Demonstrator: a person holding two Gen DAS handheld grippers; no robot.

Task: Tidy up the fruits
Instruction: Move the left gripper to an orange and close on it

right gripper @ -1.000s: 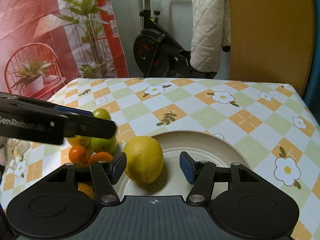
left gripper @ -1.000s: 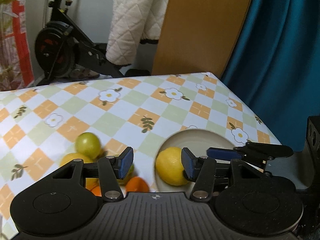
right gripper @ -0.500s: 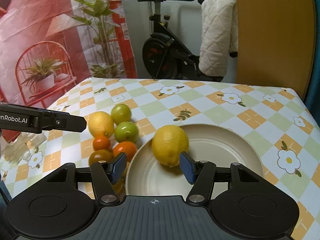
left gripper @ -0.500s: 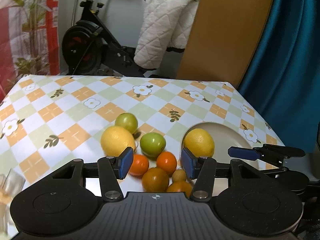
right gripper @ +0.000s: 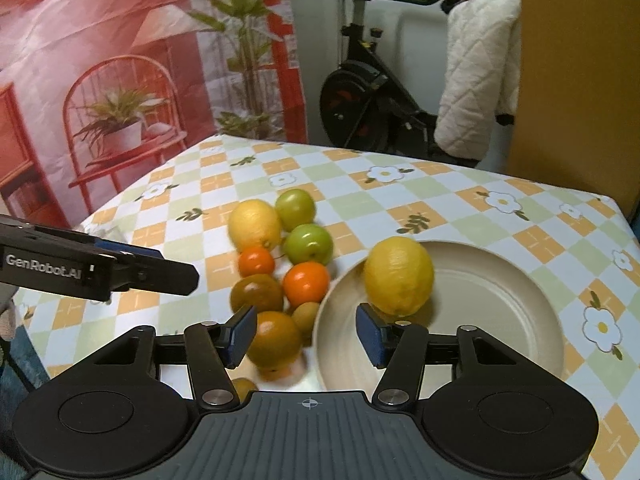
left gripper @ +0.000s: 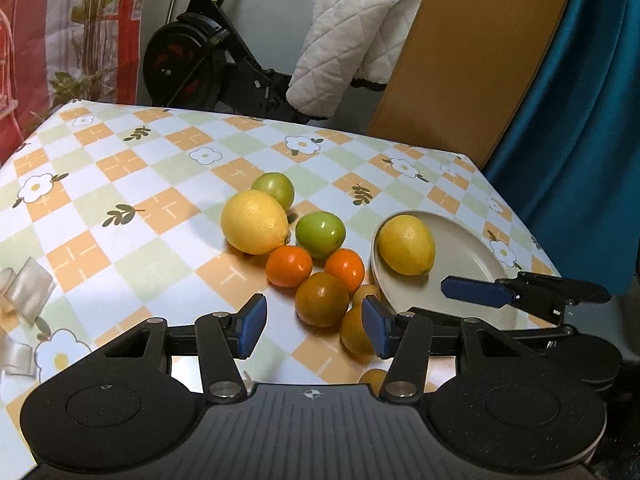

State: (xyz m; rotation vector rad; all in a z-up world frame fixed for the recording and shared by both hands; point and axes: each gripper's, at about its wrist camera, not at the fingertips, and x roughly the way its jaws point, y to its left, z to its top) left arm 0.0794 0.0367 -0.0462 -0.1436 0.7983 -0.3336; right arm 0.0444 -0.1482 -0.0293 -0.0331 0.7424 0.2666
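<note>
A yellow lemon (right gripper: 399, 276) lies on the left side of the beige plate (right gripper: 500, 300), just ahead of my right gripper (right gripper: 306, 334). Its jaws are closing with nothing pressed between them. My left gripper (left gripper: 314, 330) is open and hangs over the near side of a fruit pile on the tablecloth. The pile holds a second lemon (left gripper: 255, 222), two green fruits (left gripper: 320, 234), two bright oranges (left gripper: 289, 266) and a dull orange one (left gripper: 322, 299) straight ahead of the fingers. The left wrist view also shows the plate (left gripper: 468, 256) and a right finger (left gripper: 476, 292) over its near rim.
Crumpled clear plastic (left gripper: 24, 288) lies at the table's left edge. Behind the table stand an exercise bike (left gripper: 200, 60), a white quilted cloth (left gripper: 352, 32), a wooden panel (left gripper: 472, 60) and a teal curtain (left gripper: 580, 120). The table's right edge runs close past the plate.
Both grippers drew back and swung left. The lemon that sat between the right fingers now lies ahead of them on the plate. The fruit pile came into the left view.
</note>
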